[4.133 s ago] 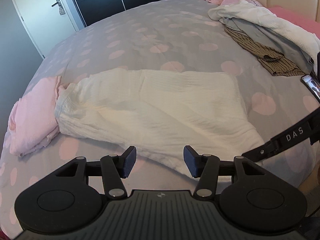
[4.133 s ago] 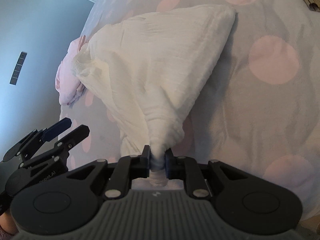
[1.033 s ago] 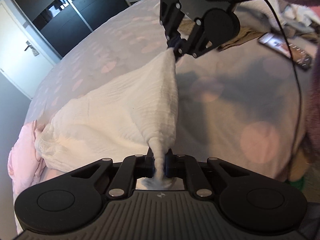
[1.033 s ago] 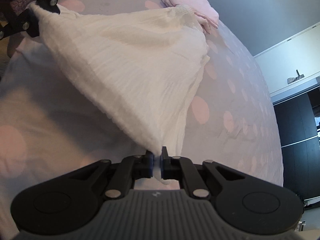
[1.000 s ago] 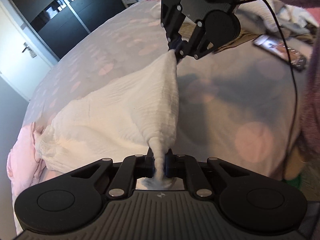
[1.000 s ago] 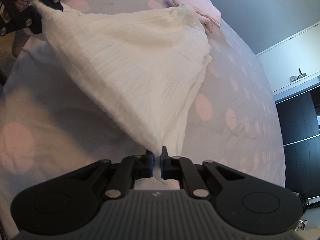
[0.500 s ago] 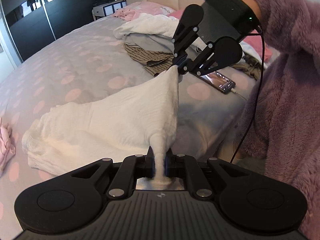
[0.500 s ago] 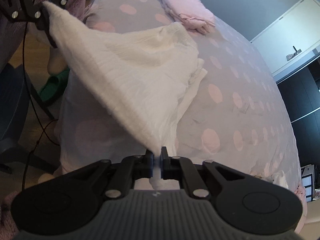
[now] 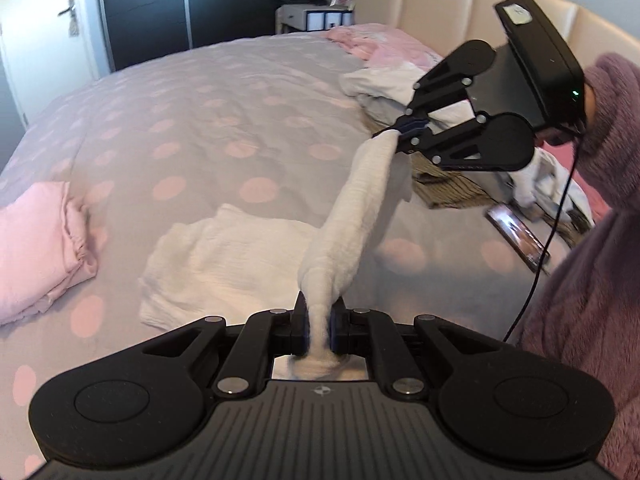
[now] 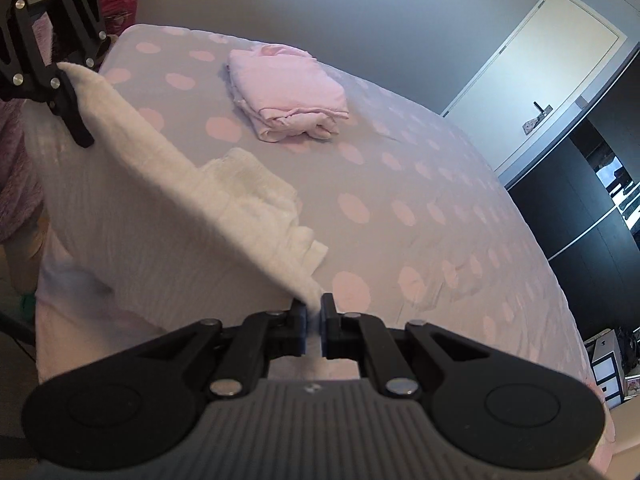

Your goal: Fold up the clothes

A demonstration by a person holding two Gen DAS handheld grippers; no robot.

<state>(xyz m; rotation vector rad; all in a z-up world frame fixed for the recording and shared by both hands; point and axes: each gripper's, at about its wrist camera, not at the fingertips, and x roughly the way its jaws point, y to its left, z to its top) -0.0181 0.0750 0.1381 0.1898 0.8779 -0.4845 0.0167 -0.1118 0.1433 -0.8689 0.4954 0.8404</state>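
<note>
Clamped tight on one corner of the crinkled white cotton garment (image 9: 348,216): left gripper (image 9: 318,330), cloth bunched between its pads. Clenched likewise on the opposite corner: right gripper (image 10: 313,330), seen across in the left wrist view at (image 9: 404,130). Stretched taut between the two, the lifted edge, long axis running gripper to gripper, raised above the grey duvet with pink dots (image 9: 224,92). Draped down from that edge and resting on the duvet, the remaining bulk (image 9: 224,256), lying just beside the folded pink cloth bundle (image 9: 36,240), toward the duvet's near edge. Held at roughly equal remove from the resting bulk, neither gripper clearly nearer. Likely needed next: carrying the raised edge forward over the resting part, away from both grippers, then lowering it flat. Well apart toward the headboard end of the duvet: heap of unfolded clothes (image 9: 380,84).
</note>
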